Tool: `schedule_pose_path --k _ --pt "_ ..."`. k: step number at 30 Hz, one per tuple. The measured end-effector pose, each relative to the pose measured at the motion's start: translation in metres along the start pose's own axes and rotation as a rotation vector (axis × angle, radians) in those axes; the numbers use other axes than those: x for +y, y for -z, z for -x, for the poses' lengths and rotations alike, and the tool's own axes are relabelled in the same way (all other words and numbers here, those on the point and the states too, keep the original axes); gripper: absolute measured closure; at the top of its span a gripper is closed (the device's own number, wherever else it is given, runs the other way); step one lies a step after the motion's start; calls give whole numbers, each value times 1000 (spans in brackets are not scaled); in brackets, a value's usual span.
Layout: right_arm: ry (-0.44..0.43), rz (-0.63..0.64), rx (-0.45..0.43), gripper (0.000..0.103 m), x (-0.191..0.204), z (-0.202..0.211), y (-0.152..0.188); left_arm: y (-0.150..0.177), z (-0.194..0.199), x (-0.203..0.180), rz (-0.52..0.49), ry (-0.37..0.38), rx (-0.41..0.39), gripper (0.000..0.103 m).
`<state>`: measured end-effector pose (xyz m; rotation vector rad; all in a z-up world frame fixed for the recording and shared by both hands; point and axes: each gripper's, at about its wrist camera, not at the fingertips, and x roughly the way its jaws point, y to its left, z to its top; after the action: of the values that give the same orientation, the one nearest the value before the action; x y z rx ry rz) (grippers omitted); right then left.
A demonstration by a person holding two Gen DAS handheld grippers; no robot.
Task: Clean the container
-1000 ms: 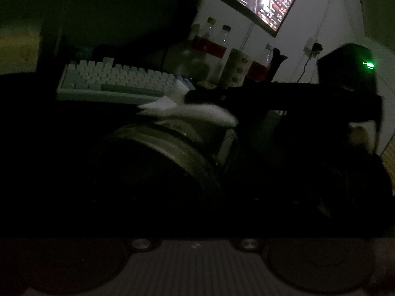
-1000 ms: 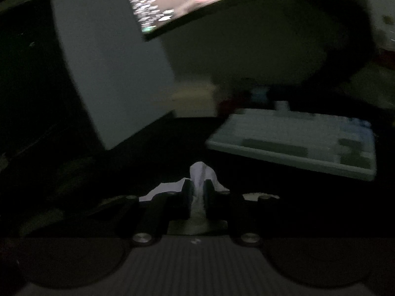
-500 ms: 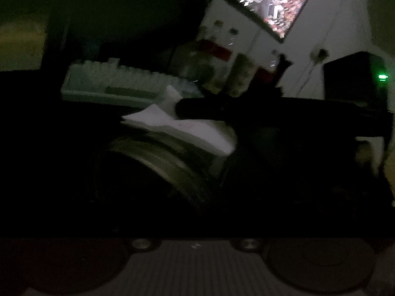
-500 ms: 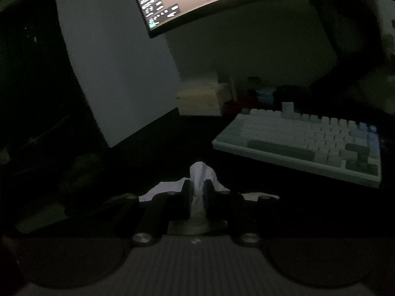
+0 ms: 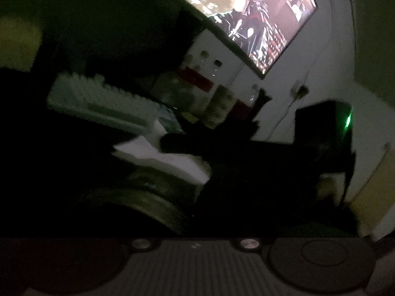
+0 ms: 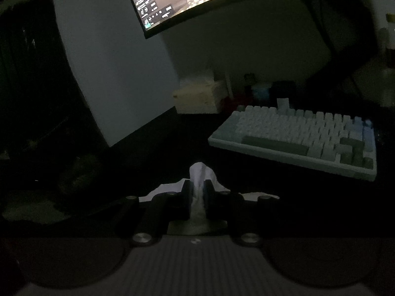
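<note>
Far left in the left wrist view the pale keyboard (image 5: pixel 103 101) lies blurred on the dark desk (image 5: pixel 61 153); next, low and central, sits the round container (image 5: pixel 148 197), its ribbed rim just visible in the gloom. The left tool's own fingers are lost in the dark, so whether they touch the container I cannot tell, though its jaws are closing. Over the rim lies the white tissue (image 5: pixel 163 157), held by the right tool (image 5: pixel 172 143), which reaches in from the right; its own camera shows the right tool (image 6: pixel 197 192) pressed together, pinching the tissue (image 6: pixel 201 172). Further right stand bottles (image 5: pixel 197 81) under the lit monitor (image 5: pixel 259 12). To wipe well, I judge the container should be steadied first; then press the tissue flat to the rim and sweep round it, keeping the pinch firm so the paper does not slip or tear.
</note>
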<state>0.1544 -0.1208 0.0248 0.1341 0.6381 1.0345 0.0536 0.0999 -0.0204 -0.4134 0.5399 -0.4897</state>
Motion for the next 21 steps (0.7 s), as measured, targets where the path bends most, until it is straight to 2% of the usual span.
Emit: schedule_pose_path --k 7,11,14,17,19,21 --pt "19 -7 -3 90 0 -2 2 10 4 -17 -129 -13 31 73" --pt "28 -8 -3 90 1 -2 3 17 -2 -14 -142 -36 56 71" --pt "-8 -1 -5 90 9 0 5 20 -5 -10 -129 -35 59 67" --pt "-128 5 17 90 20 2 6 23 -8 -8 -117 -27 70 66" --pt "-137 37 18 90 26 4 7 24 -9 -9 -134 -34 72 62" --pt "-92 61 7 90 23 5 6 24 -8 -9 -145 -43 68 62"
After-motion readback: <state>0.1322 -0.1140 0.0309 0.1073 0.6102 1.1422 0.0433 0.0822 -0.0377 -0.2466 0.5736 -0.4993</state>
